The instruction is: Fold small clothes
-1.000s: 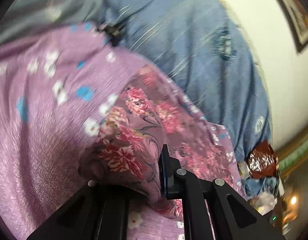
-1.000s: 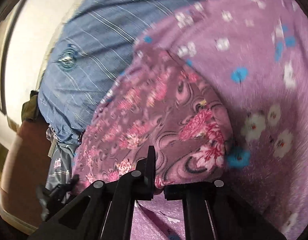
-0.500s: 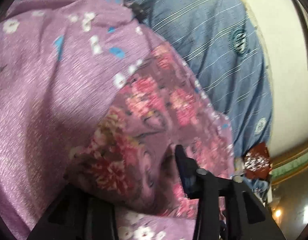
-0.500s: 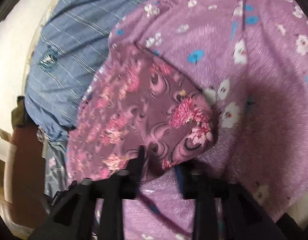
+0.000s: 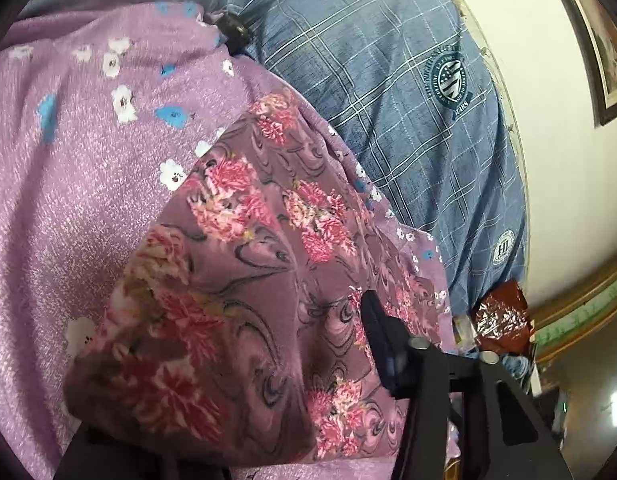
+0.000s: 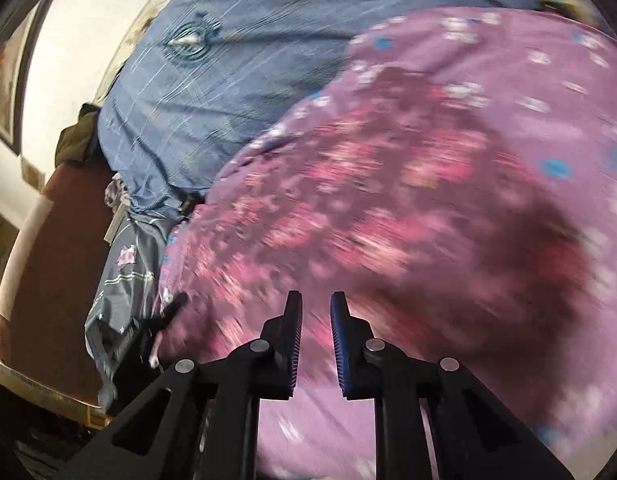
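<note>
You are working with a thin, limp floral cloth (image 5: 244,300), light enough to slump and slide the moment it is let go, so take it at a corner or along a folded edge, not in the middle. It lies on the lilac bedspread (image 5: 68,208), just beside the blue checked sheet (image 5: 408,128). It is mauve with dark swirls and pink and red flowers, already doubled into a rough rectangle. Your left gripper (image 5: 244,416) has been closing; the near edge of the cloth lies between its jaws, but one finger is hidden, so you cannot tell whether they pinch it. Your right gripper (image 6: 315,338) has also been closing, its jaws a narrow gap apart with nothing between them, above the cloth's near side.
</note>
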The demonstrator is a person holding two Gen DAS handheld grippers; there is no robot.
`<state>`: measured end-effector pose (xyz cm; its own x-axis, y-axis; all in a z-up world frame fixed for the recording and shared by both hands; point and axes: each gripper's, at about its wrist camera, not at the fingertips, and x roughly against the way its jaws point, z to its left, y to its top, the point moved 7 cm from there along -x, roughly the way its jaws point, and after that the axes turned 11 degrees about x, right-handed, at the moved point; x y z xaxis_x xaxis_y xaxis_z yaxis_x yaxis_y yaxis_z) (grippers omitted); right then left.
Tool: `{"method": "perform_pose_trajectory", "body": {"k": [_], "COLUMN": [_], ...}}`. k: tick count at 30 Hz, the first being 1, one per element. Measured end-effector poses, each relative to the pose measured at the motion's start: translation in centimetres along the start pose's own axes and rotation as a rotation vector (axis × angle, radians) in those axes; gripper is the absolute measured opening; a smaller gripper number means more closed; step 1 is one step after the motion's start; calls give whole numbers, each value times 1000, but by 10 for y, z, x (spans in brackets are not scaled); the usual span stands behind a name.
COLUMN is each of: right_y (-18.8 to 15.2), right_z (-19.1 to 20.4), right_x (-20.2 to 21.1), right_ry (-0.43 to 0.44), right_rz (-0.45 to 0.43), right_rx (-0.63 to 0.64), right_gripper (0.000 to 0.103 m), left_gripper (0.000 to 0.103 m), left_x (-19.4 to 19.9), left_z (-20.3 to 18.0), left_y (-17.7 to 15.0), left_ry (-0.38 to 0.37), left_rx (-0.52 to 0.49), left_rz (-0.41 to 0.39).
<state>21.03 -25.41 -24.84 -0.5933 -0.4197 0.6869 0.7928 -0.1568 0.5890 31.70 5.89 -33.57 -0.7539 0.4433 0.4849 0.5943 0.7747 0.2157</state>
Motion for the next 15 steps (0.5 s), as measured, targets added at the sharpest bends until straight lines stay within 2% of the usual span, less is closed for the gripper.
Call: {"method": "perform_pose_trajectory", "body": {"k": [2, 4, 6, 8, 9, 10, 12, 14, 15], "right_y": [13, 22, 25, 9, 4, 5, 6, 6, 7], "right_z": [12, 14, 11, 2, -1, -4, -7, -17, -23], "right_x": [-25, -42, -59, -90, -97, -92, -84, -72, -65], "right_ry": [-11, -45, -31, -9, 10, 28, 75, 95, 115], "right_rz": [-7, -28, -35, 64, 68, 40, 68, 59, 46], "right_rx": [33, 50, 34, 21, 12, -13, -61, -88, -119], "right_gripper": [11, 9, 8, 7, 1, 1, 0, 1, 9], "left_gripper": [9, 9, 8, 8, 7, 7, 7, 7, 7], "left_x": [-5, -6, -4, -5, -7, -5, 0, 5, 6], "left_z": [1, 1, -4, -12, -18, -24, -32, -46, -50], "left_y": [4, 5, 5, 5, 4, 3, -1, -6, -7], "left_ry": [47, 54, 51, 47, 47, 49, 49, 43, 49], "left_rx": [-42, -47, -67, -101, -124, -160, -215, -281, -305], "left_rz": [-9, -2, -5, -18, -28, -36, -47, -56, -60]}}
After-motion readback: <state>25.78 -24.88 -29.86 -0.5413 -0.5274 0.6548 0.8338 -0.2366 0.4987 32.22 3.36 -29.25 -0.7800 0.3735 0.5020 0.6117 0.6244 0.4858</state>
